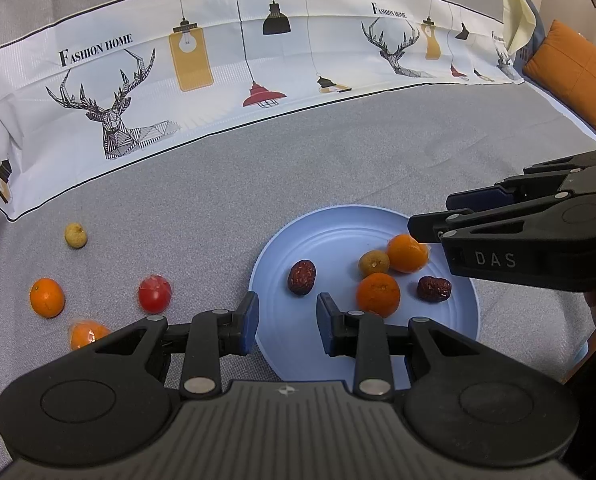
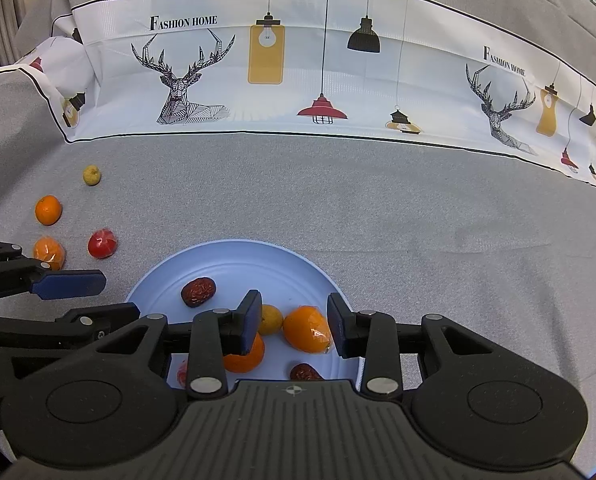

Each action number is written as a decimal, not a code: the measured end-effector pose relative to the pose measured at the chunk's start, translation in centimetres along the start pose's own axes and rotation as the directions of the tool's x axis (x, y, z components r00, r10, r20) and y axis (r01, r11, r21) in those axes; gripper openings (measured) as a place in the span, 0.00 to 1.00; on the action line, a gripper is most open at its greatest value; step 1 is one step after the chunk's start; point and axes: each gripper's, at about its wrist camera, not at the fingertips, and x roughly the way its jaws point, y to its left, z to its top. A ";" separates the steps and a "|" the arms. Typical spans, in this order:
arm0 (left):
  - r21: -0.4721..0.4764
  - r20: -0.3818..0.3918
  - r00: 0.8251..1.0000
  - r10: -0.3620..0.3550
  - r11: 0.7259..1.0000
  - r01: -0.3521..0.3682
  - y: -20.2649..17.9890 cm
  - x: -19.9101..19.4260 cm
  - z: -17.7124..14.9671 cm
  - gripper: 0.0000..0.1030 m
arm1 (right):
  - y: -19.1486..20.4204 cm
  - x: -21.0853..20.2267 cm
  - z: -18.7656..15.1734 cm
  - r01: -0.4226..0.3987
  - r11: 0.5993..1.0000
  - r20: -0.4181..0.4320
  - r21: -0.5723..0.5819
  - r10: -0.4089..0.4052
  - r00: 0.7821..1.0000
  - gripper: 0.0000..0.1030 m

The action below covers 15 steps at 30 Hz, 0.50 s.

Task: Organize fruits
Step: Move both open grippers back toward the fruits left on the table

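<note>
A light blue plate holds two red dates, a yellowish longan and two oranges. My left gripper is open and empty over the plate's left rim. My right gripper is open above the plate, a wrapped orange showing between its jaws, not gripped. Loose on the cloth to the left lie a longan, an orange, a wrapped orange and a wrapped tomato.
A grey cloth covers the surface. A white printed cloth with deer and lamps hangs along the back. An orange cushion lies at the far right. The right gripper shows from the side in the left wrist view.
</note>
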 end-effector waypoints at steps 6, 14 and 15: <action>-0.007 0.005 1.000 0.002 1.000 -0.002 0.2 -0.2 0.3 0.34 | 0.0 0.0 0.1 0.002 1.000 0.002 0.003 -0.002 1.000 0.37; -0.068 0.037 0.999 0.022 0.997 -0.019 1.6 -1.0 0.9 0.26 | -0.5 -0.5 0.3 0.001 0.999 0.034 0.032 -0.002 0.999 0.36; -0.078 0.042 0.999 0.026 0.997 -0.023 1.9 -1.1 0.9 0.25 | -0.6 -0.6 0.4 -0.001 0.999 0.042 0.038 0.000 0.999 0.35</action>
